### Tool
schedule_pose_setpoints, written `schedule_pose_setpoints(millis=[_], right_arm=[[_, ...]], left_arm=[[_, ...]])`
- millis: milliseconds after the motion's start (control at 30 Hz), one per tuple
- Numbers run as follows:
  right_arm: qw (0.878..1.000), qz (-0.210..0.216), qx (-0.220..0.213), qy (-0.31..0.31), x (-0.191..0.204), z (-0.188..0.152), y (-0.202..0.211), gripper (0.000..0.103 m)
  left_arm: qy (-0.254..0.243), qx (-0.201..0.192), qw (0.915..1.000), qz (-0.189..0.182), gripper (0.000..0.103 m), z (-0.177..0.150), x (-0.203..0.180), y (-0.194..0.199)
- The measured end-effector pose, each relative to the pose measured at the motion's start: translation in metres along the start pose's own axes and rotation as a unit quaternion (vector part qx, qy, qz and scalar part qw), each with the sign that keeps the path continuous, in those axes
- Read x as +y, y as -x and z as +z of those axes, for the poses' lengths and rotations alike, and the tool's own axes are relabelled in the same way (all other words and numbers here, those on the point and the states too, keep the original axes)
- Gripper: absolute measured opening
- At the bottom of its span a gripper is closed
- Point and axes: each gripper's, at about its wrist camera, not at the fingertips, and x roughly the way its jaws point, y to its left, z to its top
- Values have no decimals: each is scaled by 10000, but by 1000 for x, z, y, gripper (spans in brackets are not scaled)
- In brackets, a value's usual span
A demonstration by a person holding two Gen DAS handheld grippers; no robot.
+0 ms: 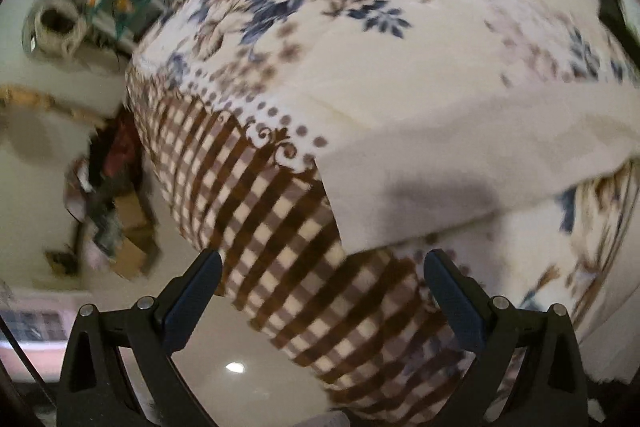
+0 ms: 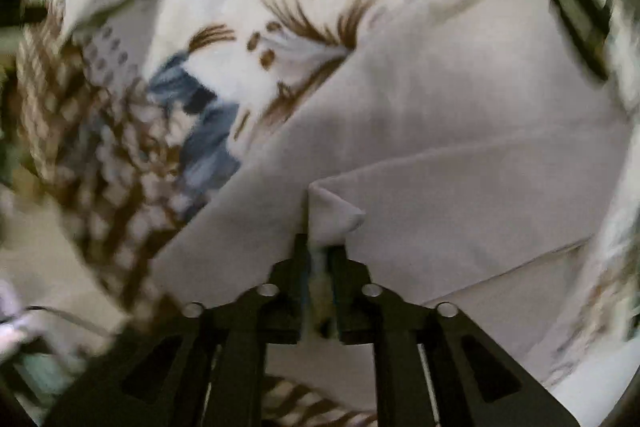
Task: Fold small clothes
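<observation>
A plain cream-white garment [image 1: 420,163] lies on a flower-and-check patterned blanket [image 1: 304,7]. My left gripper [image 1: 322,267] is open and empty, above the blanket's brown checked border, just short of the garment's near corner. In the right wrist view the same garment [image 2: 460,131] fills the middle and right, with a fold line across it. My right gripper [image 2: 320,247] is shut on a pinched corner of the garment, which sticks up between the fingers. The picture is blurred.
The blanket's checked edge [image 1: 280,227] hangs over a pale glossy floor [image 1: 224,347]. Cardboard boxes and clutter [image 1: 120,227] stand on the floor at the left, with a shelf of objects [image 1: 80,19] behind. The patterned blanket [image 2: 200,67] shows left of the garment.
</observation>
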Motion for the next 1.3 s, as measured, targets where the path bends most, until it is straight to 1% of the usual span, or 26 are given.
schedule_pose_setpoints(millis=[33, 67, 100, 167, 233, 300, 333, 400, 433, 467, 533, 600, 667, 700, 733, 767, 800, 867, 900, 967, 1033, 1067, 1100, 1167, 1200, 1300], right_arm=[[9990, 368, 7, -271, -18, 1, 6, 44], [9959, 660, -84, -607, -39, 0, 14, 49], [9933, 741, -180, -868, -55, -3, 21, 54], [9875, 696, -314, -1378, -89, -10, 31, 54], [9784, 641, -403, -1925, -130, -17, 35, 54], [9702, 576, -398, -2318, -163, -14, 38, 54], [9655, 559, -384, -2516, -174, -15, 38, 55], [9533, 594, -353, -2941, -200, -21, 35, 55], [9488, 605, -329, -3083, -210, -19, 34, 55], [9446, 621, -325, -3205, -219, -22, 34, 54], [9404, 594, -354, -3328, -226, -28, 34, 55], [9415, 491, -409, -3310, -231, -34, 37, 55], [9452, 349, -413, -3220, -236, -40, 39, 55], [9467, 298, -411, -3180, -234, -42, 37, 54], [9474, 285, -406, -3161, -233, -45, 36, 55], [9475, 296, -397, -3159, -231, -48, 34, 55], [9471, 308, -386, -3171, -230, -52, 33, 55], [9451, 337, -354, -3231, -230, -63, 33, 55], [9436, 352, -339, -3276, -227, -70, 30, 55], [9395, 346, -316, -3393, -235, -88, 33, 55], [9358, 286, -289, -3501, -234, -103, 30, 55], [9327, 248, -267, -3588, -241, -115, 31, 55], [9303, 214, -248, -3653, -245, -124, 32, 55], [9230, 86, -189, -3843, -258, -149, 32, 55], [9195, 41, -164, -3926, -264, -159, 32, 55], [9049, -28, -82, -4254, -286, -197, 32, 54]], left_arm=[[189, 46, 9996, -196, 103, 2, 7, -3], [447, 137, 9980, -436, 103, 4, 16, -7], [742, 255, 9946, -679, 103, 7, 26, -14], [1261, 482, 9851, -1062, 102, 11, 41, -31], [1693, 666, 9714, -1523, 102, 16, 50, -50], [1944, 837, 9619, -1728, 101, 22, 50, -70], [2017, 921, 9586, -1786, 97, 25, 47, -80], [2037, 1029, 9552, -1883, 74, 30, 37, -95], [1967, 1019, 9572, -1865, 50, 32, 31, -98], [1785, 926, 9635, -1770, 32, 35, 22, -97], [1507, 686, 9718, -1677, 5, 37, 10, -86], [1104, 351, 9832, -1413, 5, 35, -6, -62], [682, 91, 9890, -1312, 5, 32, -22, -37], [351, -94, 9905, -1330, 5, 28, -38, -15], [133, -200, 9908, -1332, 5, 24, -48, -1], [-167, -343, 9897, -1381, 5, 19, -62, 17], [-576, -515, 9862, -1465, 5, 12, -82, 39], [-1300, -748, 9739, -1705, 5, -5, -123, 74], [-1710, -800, 9634, -1904, 5, -20, -147, 91], [-2461, -851, 9387, -2260, 5, -44, -188, 115], [-3169, -808, 9080, -2619, 5, -80, -231, 134], [-3421, -730, 8953, -2759, 5, -98, -249, 141], [-3675, -604, 8795, -2962, 5, -115, -265, 145], [-4068, -467, 8562, -3149, 5, -147, -294, 151], [-4310, -369, 8416, -3234, 5, -167, -310, 152], [-4758, -297, 8178, -3225, 5, -206, -336, 151]])
